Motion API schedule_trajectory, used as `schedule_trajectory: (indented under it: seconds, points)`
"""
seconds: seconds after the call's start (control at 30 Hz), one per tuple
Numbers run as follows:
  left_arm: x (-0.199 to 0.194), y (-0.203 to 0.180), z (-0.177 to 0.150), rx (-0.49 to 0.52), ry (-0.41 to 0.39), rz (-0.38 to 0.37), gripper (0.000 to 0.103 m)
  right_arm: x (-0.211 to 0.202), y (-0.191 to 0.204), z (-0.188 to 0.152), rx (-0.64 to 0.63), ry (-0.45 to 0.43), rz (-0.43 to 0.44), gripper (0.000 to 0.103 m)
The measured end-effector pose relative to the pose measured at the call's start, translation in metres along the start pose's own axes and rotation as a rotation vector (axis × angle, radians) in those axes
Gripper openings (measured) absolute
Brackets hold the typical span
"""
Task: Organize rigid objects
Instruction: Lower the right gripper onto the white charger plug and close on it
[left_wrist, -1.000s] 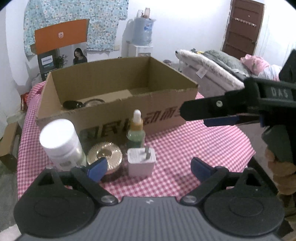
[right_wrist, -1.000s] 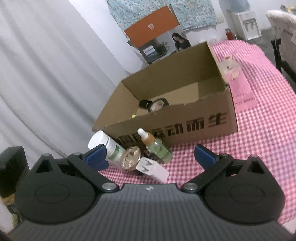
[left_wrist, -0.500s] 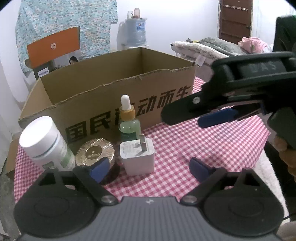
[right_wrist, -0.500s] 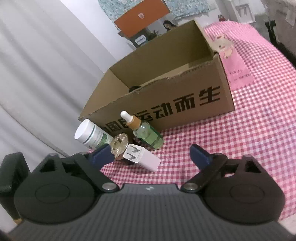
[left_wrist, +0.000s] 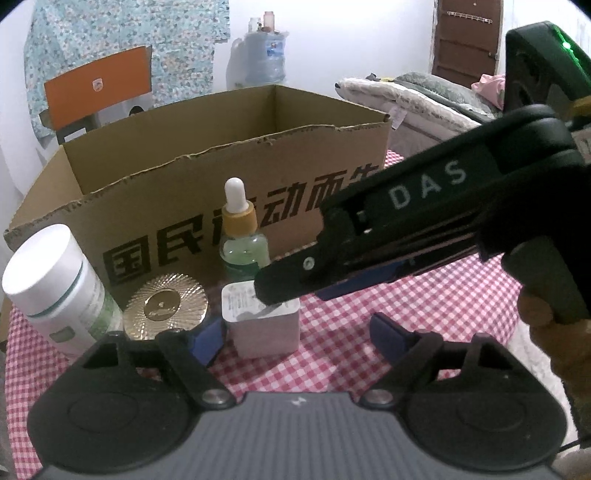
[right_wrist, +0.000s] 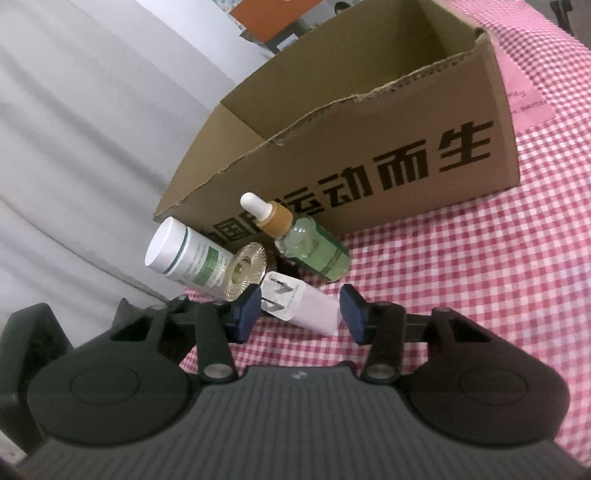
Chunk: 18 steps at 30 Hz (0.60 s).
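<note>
**Right tool closing around the charger**

My right tool (right_wrist: 301, 312) has its jaws closing with the white charger (right_wrist: 301, 305) between them; the pads are just beside its sides, not yet pressing. My left tool (left_wrist: 297, 338) is wide and closing on nothing, low over the checked bench (left_wrist: 424, 306). Just beyond, crowding the charger: the gold-lidded jar (right_wrist: 247, 273) touching the white canister (right_wrist: 188, 258), then the green dropper bottle (right_wrist: 310, 243). Behind them all stands the cardboard box (right_wrist: 424, 158), open-topped.
</note>
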<state>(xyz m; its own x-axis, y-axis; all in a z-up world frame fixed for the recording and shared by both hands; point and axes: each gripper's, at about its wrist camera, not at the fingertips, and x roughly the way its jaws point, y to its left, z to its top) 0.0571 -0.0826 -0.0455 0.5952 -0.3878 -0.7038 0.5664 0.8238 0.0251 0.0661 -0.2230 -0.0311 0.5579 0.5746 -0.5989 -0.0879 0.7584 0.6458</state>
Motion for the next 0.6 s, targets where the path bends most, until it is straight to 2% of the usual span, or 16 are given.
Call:
schedule_trajectory:
  seconds: [0.13, 0.6]
  points:
    - [-0.001, -0.004, 0.000, 0.000, -0.003, -0.032, 0.085, 0.000, 0.000, -0.001, -0.002, 0.006, -0.001, 0.042]
    - [0.006, -0.044, 0.001, 0.088, -0.014, -0.112, 0.085, -0.028, -0.024, -0.013, 0.044, -0.039, -0.060, 0.042]
